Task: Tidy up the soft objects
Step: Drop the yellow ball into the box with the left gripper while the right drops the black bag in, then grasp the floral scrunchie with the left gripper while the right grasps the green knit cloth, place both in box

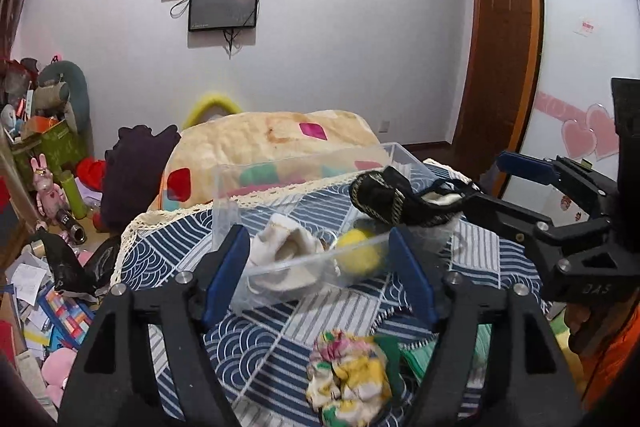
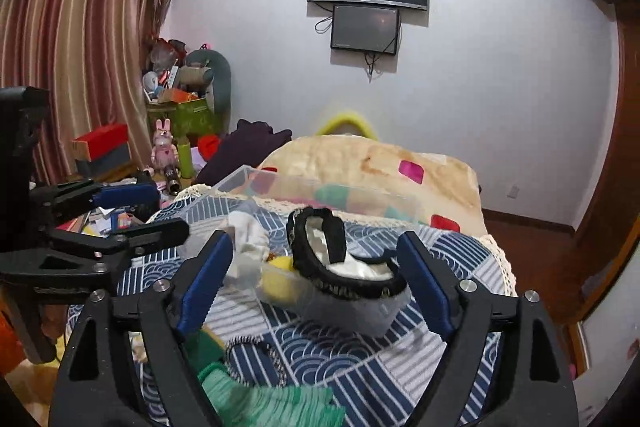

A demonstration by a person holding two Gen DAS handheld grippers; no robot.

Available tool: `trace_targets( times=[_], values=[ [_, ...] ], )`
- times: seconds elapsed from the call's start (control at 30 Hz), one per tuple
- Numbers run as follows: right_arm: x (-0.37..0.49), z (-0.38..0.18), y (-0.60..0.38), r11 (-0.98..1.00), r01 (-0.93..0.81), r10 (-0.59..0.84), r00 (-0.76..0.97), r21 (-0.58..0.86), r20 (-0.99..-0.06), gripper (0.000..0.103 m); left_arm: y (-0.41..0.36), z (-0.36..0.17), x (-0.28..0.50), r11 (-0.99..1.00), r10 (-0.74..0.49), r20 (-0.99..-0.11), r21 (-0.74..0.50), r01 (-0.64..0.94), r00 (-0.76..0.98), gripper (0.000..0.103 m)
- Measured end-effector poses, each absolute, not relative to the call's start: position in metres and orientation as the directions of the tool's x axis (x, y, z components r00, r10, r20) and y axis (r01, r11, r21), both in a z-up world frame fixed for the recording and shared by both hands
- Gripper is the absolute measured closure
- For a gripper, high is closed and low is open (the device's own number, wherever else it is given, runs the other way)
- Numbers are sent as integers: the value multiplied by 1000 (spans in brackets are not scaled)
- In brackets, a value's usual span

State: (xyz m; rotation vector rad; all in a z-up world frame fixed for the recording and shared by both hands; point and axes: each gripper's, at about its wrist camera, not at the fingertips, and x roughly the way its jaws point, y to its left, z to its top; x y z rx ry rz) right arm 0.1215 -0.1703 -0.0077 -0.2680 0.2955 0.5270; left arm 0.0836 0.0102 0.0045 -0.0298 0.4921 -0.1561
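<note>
Slipper (image 2: 344, 267): black-trimmed, draped over bin (image 1: 304, 163) rim, long axis across right gripper (image 2: 316, 287), jaws open, straddling it. Left gripper (image 1: 316, 267): jaws open, empty, nearer scrunchie (image 1: 348, 375).

a patterned tablecloth (image 1: 280, 339) carries a clear bin (image 1: 304, 163), scrunchie (image 1: 348, 375) and green cloth (image 2: 276, 403).
</note>
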Motion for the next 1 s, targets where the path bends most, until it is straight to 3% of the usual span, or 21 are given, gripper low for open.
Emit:
trace_targets(
  times=[0.33,0.67,1.0],
  values=[
    [111,-50,-178,837,-528,427,795,-144,-430,20,10,-36,60,982,-190,-551,-104,159,812,28],
    [106,-100,-171,829,-548,410,735,-116,-540,20,35,-74,55,990,-126,-617,-132,56,777,28],
    [100,-110,-171,839,-519,362,757,-165,-544,20,47,-98,54,993,-80,-660,-120,0,747,29]
  ],
)
